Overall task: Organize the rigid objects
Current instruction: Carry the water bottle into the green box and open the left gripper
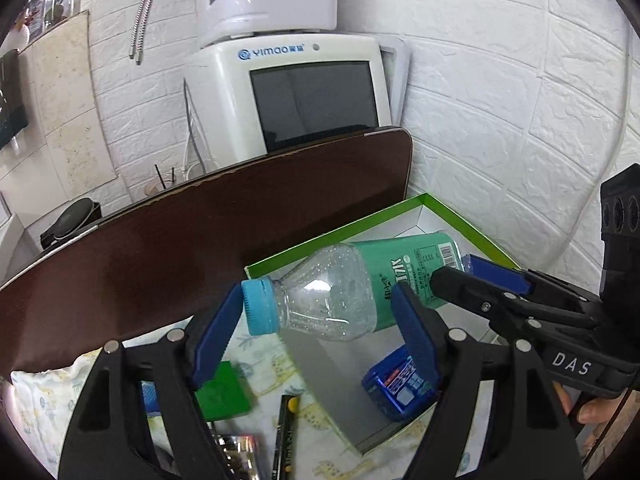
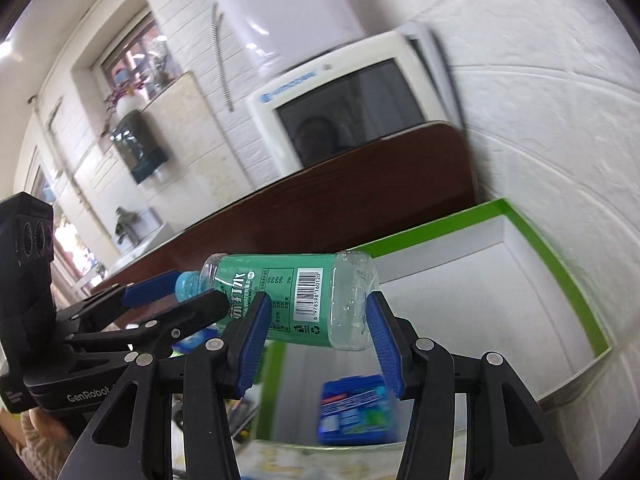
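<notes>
Both grippers, left (image 1: pixel 316 332) and right (image 2: pixel 316 340), pinch the bottle (image 2: pixel 288 300) between their fingers above the green box (image 2: pixel 560 264); lower it level, then release one side first.

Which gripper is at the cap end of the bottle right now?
The left gripper: it sits by the blue cap, while the right gripper is at the clear base end of the bottle.

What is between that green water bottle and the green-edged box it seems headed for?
Nothing visible. The bottle is held lying sideways above the box's near edge, gripped at both ends by the left gripper and the right gripper. The box beyond it shows bare white floor; a small blue pack lies lower, near the front.
</notes>
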`<state>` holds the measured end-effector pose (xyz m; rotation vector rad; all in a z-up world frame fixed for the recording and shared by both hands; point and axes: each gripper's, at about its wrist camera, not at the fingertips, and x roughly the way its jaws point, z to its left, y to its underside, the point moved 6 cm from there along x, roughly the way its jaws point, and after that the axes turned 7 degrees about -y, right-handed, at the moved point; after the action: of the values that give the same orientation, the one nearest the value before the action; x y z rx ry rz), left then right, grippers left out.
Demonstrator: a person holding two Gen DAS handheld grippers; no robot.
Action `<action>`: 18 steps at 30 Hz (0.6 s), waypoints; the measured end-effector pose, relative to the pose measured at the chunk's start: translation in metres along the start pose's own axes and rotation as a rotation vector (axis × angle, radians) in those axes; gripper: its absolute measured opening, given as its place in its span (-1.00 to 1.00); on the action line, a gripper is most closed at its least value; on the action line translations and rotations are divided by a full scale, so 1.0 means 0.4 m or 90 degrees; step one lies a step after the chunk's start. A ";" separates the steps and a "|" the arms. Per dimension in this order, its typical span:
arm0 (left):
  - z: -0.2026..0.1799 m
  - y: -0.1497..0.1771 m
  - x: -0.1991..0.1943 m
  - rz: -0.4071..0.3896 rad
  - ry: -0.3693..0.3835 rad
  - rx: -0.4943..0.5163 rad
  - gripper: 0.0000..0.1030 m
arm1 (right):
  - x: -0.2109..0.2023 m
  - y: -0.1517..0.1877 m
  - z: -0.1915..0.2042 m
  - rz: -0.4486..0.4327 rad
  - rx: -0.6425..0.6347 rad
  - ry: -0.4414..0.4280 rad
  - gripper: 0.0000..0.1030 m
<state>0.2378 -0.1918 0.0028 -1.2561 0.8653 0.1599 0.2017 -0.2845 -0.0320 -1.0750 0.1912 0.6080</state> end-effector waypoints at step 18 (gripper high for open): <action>-0.022 0.017 0.185 0.095 -0.011 -0.015 0.46 | 0.115 -0.021 -0.179 0.052 0.053 0.022 0.01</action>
<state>0.2805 -0.2224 -0.0508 -1.2105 0.9447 0.2997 0.2542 -0.3321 -0.0796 -1.0012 0.2898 0.6489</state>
